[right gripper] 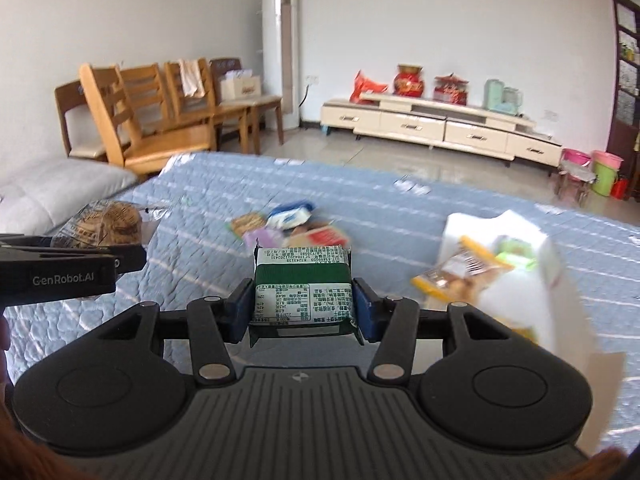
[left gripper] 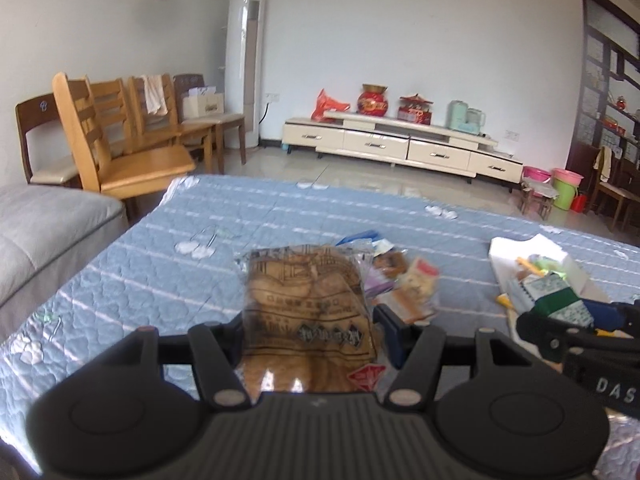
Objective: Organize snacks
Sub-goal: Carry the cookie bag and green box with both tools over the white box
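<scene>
Your left gripper (left gripper: 308, 320) pinches the soft cookie bag (left gripper: 308, 308) and your right gripper (right gripper: 304, 308) pinches the green pack (right gripper: 303, 296), both up above the blue bed cover (left gripper: 160, 248). The crinkly bag may slip near the white box (right gripper: 532, 248)

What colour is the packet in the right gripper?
Dark green with white label panels; clearest in the right wrist view.

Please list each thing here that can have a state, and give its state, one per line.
left gripper: shut on the clear cookie bag
clear cookie bag: held, lifted off the quilt
right gripper: shut on the green packet
green packet: held, lifted
white box: open, with snacks inside
loose snack pile: lying on the quilt
</scene>
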Demonstrator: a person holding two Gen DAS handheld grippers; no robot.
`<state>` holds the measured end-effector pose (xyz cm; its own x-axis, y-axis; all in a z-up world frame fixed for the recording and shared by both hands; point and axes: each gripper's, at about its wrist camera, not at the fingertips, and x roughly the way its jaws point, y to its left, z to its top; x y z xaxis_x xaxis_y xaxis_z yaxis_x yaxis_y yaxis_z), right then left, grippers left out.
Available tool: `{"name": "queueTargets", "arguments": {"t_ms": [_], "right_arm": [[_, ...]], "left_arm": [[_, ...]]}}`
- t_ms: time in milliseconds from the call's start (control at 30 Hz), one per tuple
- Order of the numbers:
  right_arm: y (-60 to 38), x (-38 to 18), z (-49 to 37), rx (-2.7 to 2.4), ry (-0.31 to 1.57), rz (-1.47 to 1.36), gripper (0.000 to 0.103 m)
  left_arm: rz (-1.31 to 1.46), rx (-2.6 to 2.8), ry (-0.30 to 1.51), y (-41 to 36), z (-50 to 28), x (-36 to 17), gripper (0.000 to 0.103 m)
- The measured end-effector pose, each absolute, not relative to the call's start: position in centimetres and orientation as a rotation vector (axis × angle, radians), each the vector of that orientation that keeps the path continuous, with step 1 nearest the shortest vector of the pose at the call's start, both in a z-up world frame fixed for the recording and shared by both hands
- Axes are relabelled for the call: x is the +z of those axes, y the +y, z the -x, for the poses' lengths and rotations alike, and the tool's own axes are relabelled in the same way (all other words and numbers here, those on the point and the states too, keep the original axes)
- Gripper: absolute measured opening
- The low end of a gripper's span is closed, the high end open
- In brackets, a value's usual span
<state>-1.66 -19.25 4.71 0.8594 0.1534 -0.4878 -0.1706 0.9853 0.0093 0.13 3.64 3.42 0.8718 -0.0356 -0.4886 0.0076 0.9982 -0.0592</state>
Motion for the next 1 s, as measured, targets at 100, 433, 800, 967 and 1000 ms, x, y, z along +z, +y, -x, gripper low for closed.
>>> {"name": "queueTargets", "arguments": {"t_ms": [100,433,800,967,1000], "right_arm": [[-20.4,5.7,2.8,0.142,0.484,0.035,0.063],[-23.3,7.9,6.4,0.094,0.420,0.002,0.063],[-24.4,9.3,8.4,0.060,0.373,-0.004,0.063],[-25.3,9.6,9.1,0.034,0.352,-0.003,0.063],[-25.5,9.7,9.3,0.027,0.347,-0.001,0.063]], "left_arm": [[0.053,-0.039,0.502,2.8,0.4,4.1,0.061],[0.020,-0.086,0.471,0.0,1.9,5.6,0.061],[-0.012,-0.150,0.452,-2.9,3.1,6.5,0.061],[-0.028,-0.186,0.437,-4.4,3.5,7.0,0.061],[-0.030,-0.194,0.435,-4.7,3.5,7.1,0.061]]}}
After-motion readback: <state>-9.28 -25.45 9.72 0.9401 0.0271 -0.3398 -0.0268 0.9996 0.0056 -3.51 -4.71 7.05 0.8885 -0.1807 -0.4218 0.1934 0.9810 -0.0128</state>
